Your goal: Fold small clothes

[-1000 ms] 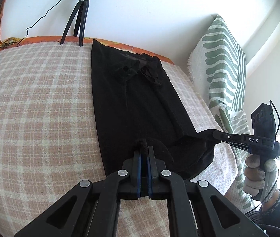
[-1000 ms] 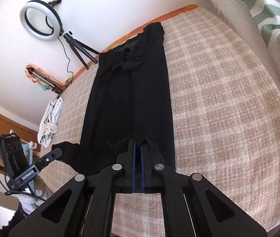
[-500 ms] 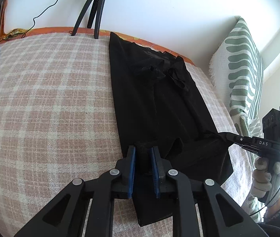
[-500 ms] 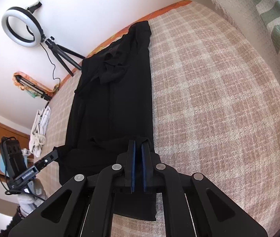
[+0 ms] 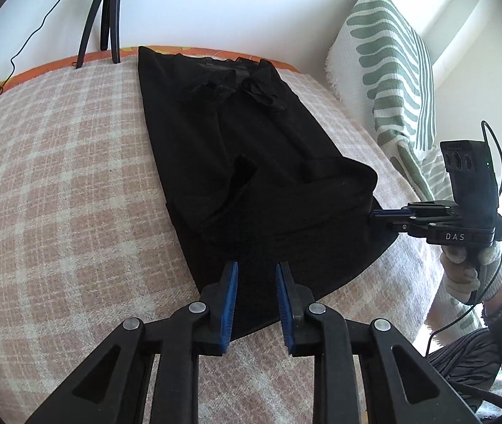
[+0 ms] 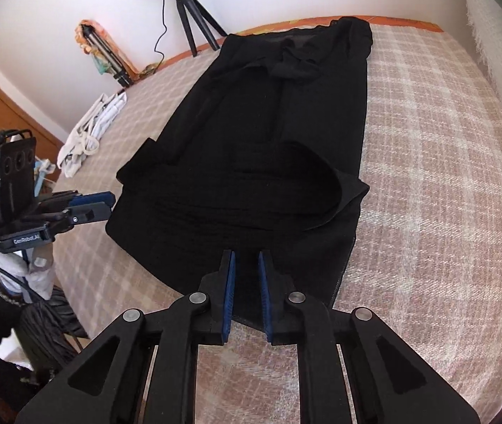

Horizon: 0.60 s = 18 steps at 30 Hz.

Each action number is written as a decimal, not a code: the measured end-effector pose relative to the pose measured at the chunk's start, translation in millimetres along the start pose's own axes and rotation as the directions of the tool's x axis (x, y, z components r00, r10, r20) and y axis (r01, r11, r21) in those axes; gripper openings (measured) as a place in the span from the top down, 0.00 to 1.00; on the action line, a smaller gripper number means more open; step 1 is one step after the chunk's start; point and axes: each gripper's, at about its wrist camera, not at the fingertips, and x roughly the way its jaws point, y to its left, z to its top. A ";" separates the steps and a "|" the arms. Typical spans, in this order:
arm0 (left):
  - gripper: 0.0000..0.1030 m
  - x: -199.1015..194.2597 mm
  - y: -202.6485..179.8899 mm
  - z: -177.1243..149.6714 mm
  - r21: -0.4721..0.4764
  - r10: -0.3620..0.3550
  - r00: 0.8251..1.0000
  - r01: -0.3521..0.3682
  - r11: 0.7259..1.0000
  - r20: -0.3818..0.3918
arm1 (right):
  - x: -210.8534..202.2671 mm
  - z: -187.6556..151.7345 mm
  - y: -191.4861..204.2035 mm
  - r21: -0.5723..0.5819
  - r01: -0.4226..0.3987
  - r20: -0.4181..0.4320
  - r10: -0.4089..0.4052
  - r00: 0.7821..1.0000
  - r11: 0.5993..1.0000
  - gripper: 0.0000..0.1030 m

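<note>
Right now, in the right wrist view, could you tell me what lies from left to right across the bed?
Left gripper → crumpled white cloth → long black garment → bare pink checked blanket.

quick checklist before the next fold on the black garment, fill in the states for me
1. Left gripper let go: ok, jaws apart, nothing between them.
2. Right gripper let go: ok, jaws apart over the near hem.
3. Long black cloth garment flat on the pink-and-cream checked blanket: not ok, the turned-over near end stands up in a loose hump.
4. Far end smooth: not ok, bunched ties near the waist.
5. Fold edges aligned: not ok, one corner pokes out past the side edge.
6. Nothing under the cloth: cannot tell.
</note>
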 end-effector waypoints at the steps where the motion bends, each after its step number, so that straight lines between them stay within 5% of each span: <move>1: 0.82 5.0 1.3 0.3 0.001 0.008 1.000 -0.008 1.000 -0.017 | 4.6 1.5 0.0 0.001 0.000 -0.010 0.000 1.000 1.000 0.89; 10: 0.83 19.4 13.5 36.1 -0.009 0.090 0.996 -0.089 0.996 0.027 | 12.8 30.1 -16.3 0.048 0.025 0.027 -0.026 0.999 0.999 0.89; 18: 0.78 18.5 33.3 67.9 -0.034 0.203 0.973 -0.200 0.979 0.114 | -6.8 61.1 -53.9 0.166 0.135 0.150 -0.160 0.976 0.977 0.89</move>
